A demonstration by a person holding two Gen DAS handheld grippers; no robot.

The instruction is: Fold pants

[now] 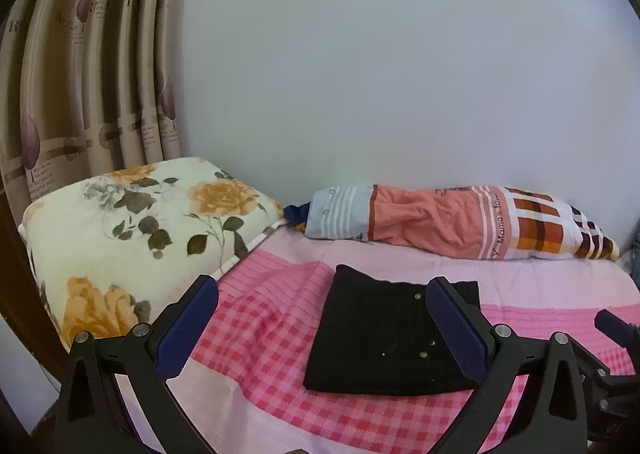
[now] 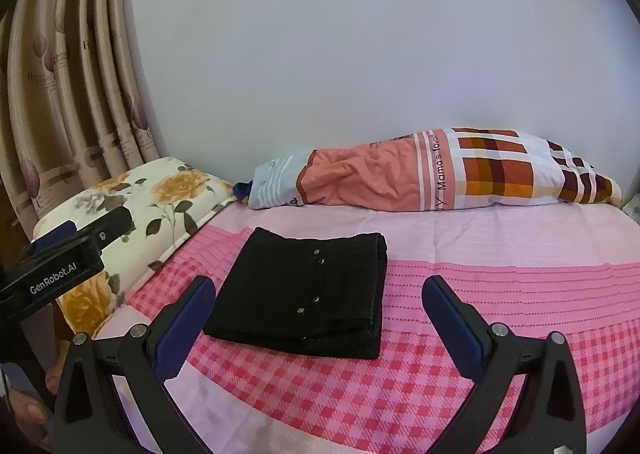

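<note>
Black studded fabric pants (image 2: 304, 290), folded into compact rectangle on pink checked bedsheet (image 2: 500, 294). Soft, light, limp; likely best pinched at stacked right edge. Left gripper (image 1: 320, 330) and right gripper (image 2: 316, 330): spread wide, empty.

pants (image 2: 304, 290): black when I looked, dotted with small silver studs
my left gripper (image 1: 322, 324): black frame, blue pads
my right gripper (image 2: 320, 324): the same black and blue
bedspread (image 2: 500, 286): pink, red-checked near me, pale-striped far
left pillow (image 1: 132, 230): cream, orange roses
far pillow (image 2: 440, 170): salmon, plaid
curtain (image 1: 80, 74): beige and brown stripes
</note>
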